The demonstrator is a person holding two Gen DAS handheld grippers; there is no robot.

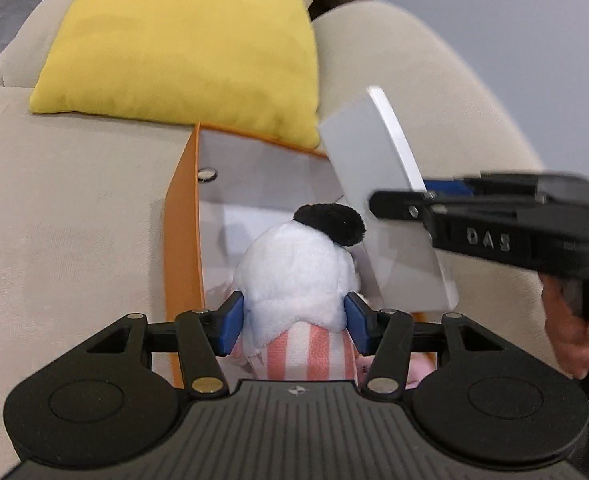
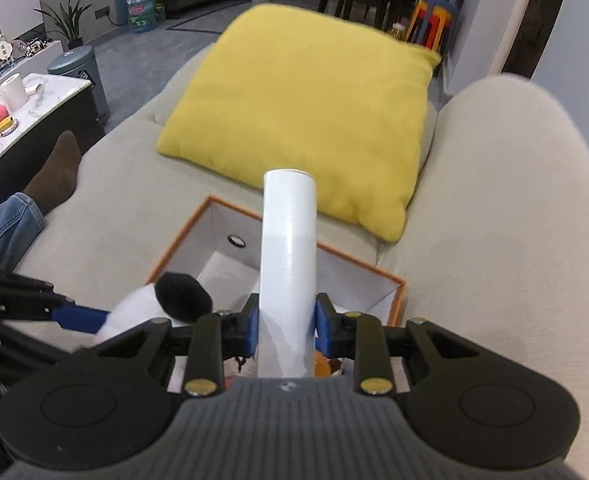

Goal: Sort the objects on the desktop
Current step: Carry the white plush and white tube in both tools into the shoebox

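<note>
Beige sofa cushions (image 2: pixel 126 184) carry an orange-rimmed box (image 2: pixel 398 292) with a white interior, a yellow pillow (image 2: pixel 302 112) lying just beyond its far edge. Over the box, the left hand-held gripper (image 1: pixel 294 320) is clamped on a white plush toy (image 1: pixel 294 272) with a black ear and a striped body, the toy's head pointing away from the camera toward the box's far wall. The right hand-held gripper (image 2: pixel 286 328) is clamped on a white rectangular case (image 2: pixel 288 256), whose long axis runs forward along the fingers and angles up past the box's far rim. Seen from the left wrist, the case (image 1: pixel 378 200) hangs at the box's right side, close beside the plush. Both loads sit directly above the opening, so the drop looks to be straight down; the plush appears lower and nearer the floor of the box.
</note>
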